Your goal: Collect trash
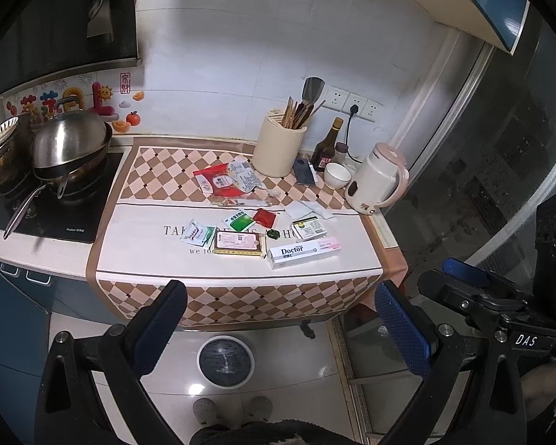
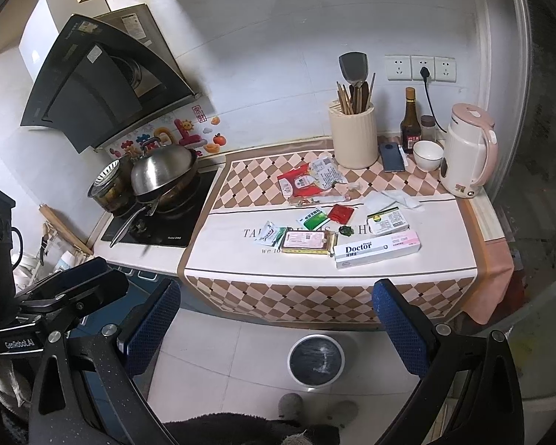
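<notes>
Left gripper [image 1: 280, 319]: jaws spread wide, nothing held, poised off the counter's front edge. Right gripper [image 2: 278, 319]: likewise wide open and empty, alongside. Litter, left to right on the checked cloth [image 1: 241, 304]: white-green sachet [image 1: 197, 234], red-and-white wrappers [image 1: 228, 181], flat brown packet [image 1: 238, 241], green sachet [image 1: 240, 219], red sachet [image 1: 264, 217], small medicine box [image 1: 308, 227], long "Doctor" box [image 1: 304, 251], crumpled tissue [image 1: 307, 208]. All lies ahead of and above both claws; the Doctor box is nearest, its long axis crosswise to the fingers, probably slightly closer to the right gripper. Round bin [image 1: 225, 361] stands on the floor below the edge, between the claws. Surroundings: hob with wok [image 1: 70, 148] at left, utensil crock [image 1: 279, 146], kettle [image 1: 378, 178] at right.
</notes>
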`<state>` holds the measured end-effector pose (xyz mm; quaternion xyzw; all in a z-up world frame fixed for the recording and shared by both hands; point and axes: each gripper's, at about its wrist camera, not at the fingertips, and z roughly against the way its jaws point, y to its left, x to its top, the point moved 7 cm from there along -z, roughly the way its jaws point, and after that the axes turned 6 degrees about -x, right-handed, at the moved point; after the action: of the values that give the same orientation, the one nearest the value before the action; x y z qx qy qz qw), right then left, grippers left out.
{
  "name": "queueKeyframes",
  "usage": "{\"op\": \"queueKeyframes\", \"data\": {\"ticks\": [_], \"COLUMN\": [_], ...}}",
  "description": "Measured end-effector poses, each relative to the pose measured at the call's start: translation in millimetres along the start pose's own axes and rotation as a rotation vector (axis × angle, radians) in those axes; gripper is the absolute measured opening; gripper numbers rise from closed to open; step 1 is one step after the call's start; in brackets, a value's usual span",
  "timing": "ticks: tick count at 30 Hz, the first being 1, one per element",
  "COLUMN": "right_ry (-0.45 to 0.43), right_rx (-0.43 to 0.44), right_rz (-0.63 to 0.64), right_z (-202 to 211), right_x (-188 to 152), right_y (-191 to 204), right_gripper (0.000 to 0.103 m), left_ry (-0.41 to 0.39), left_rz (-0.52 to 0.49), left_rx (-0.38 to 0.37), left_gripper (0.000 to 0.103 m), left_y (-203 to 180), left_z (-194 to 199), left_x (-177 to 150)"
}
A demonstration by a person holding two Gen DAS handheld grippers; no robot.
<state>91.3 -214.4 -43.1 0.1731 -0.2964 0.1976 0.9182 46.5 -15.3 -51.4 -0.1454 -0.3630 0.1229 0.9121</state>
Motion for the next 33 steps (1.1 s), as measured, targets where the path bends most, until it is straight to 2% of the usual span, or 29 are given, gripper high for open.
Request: {"op": "queueKeyframes", "data": {"ticks": [33], "right_ry": [0.021], "right_rx": [0.028], "right_rz": [0.015], "right_z": [-2.3], "right_x": [-7.7], "right_y": [3.4], "right_gripper": [0.103], "left_ry": [0.014], "left_rz": [0.017], "left_rx": [-0.048], "left_gripper": [0.103], "left_y": [-3.8], "left_z": [3.4], "left_x": [-8.0]}}
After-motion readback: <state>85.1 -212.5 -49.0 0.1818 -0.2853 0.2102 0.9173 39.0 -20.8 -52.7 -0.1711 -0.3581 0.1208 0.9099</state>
